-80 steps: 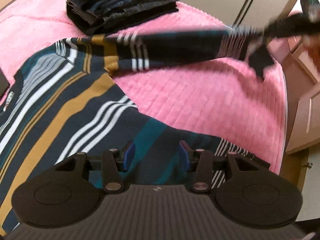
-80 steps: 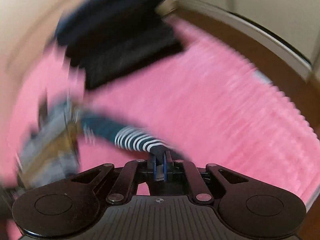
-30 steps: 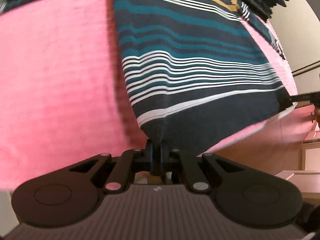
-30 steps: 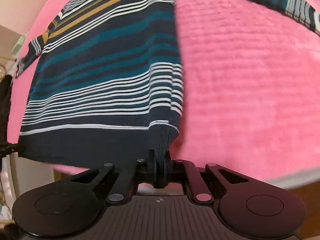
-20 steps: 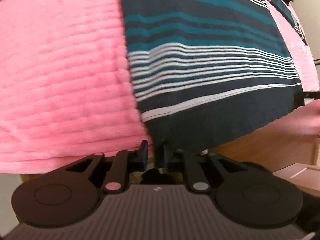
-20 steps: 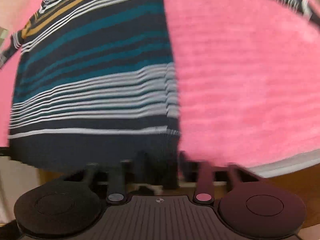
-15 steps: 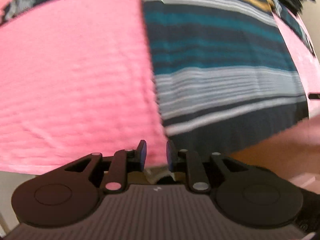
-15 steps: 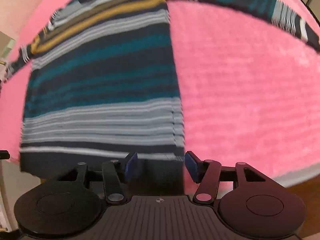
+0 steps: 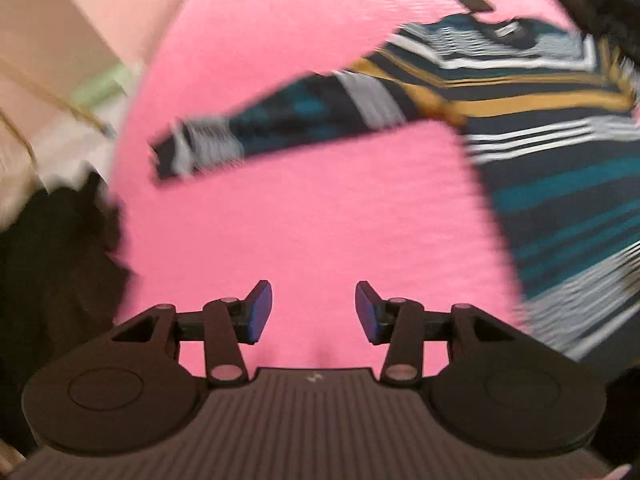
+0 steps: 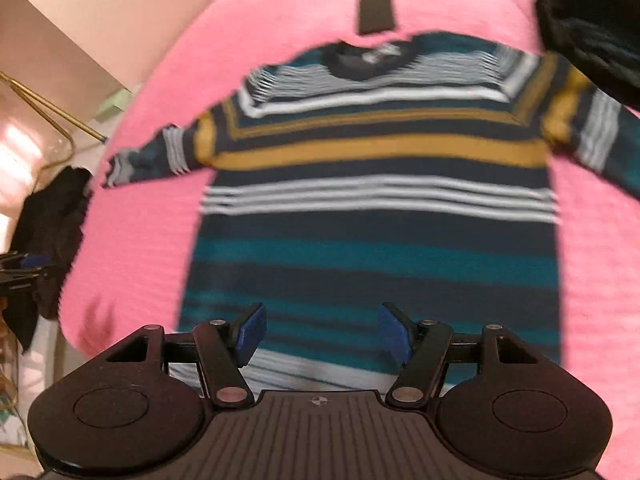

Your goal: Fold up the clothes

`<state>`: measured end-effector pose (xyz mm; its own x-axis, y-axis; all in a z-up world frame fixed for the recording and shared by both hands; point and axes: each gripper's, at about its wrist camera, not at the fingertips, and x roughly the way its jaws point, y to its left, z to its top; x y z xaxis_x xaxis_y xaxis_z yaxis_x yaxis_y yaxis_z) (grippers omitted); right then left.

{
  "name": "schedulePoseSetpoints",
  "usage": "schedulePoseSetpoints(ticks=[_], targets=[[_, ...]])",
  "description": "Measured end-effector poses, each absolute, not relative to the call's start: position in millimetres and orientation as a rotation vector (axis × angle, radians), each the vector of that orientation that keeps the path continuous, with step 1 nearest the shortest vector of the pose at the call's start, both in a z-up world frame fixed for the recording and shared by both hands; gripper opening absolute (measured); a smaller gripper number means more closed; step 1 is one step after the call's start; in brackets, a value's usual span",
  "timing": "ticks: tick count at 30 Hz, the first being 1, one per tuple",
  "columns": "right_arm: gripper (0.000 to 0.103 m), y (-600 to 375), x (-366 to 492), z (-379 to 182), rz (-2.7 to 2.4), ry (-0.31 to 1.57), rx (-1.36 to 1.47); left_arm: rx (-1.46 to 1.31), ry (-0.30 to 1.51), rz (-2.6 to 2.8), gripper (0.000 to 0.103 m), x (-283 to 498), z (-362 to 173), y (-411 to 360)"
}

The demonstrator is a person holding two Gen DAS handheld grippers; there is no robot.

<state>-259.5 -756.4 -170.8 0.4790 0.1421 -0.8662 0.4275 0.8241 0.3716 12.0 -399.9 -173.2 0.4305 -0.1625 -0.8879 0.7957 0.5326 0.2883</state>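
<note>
The striped sweater lay flat on the pink blanket, front up, with its dark collar at the far end and its hem toward the camera. Bands of navy, teal, white and mustard ran across the body. Both sleeves were spread out to the sides; the left sleeve stretched across the blanket, its cuff near the blanket's edge.

The right gripper hovered over the lower part of the sweater, its jaws spread wide with nothing between them. The left gripper was likewise released, fingers well apart, above bare pink blanket just beside the sweater's side edge; the sweater body filled the right of that view, which was blurred.

A small dark rectangular object rested on the blanket just beyond the collar. A stack of dark clothes sat at the far right, overlapping the top of the right sleeve. Off the blanket's left edge hung a dark garment, and a gold-coloured wire frame showed beyond it
</note>
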Motion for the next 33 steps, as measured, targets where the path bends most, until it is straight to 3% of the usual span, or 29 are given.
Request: schedulePoseSetpoints(ticks=[3,5,11,16,18,19,28,33], targets=[[0.069,-724,-217,-169,-0.201,1.056,0.586,1.027,0.795,-0.742,0.043,73,-197,-393],[0.088,-699,-185,-174,-0.229,1.062,0.547,1.16,0.713,-0.802,0.04,114,-225,-391],[0.088,-638,-106,-187,-0.32,1.089,0.572,1.49,0.466,-0.985,0.039,198,-307,-391],[0.088,-599,-67,-193,-0.31,1.133,0.559,1.553,0.406,-1.097,0.038,229,-340,-395],[0.088,-589,-60,-195,-0.316,1.149,0.562,1.53,0.42,-1.119,0.028,238,-339,-396],[0.088,-587,-60,-195,-0.326,1.153,0.569,1.535,0.425,-1.117,0.008,240,-339,-396],[0.088,-584,-80,-184,-0.419,1.136,0.639,1.538,0.576,-1.043,0.008,204,-318,-347],[0.088,-593,-104,-175,-0.492,1.111,0.715,1.522,0.788,-0.938,0.009,204,-325,-338]])
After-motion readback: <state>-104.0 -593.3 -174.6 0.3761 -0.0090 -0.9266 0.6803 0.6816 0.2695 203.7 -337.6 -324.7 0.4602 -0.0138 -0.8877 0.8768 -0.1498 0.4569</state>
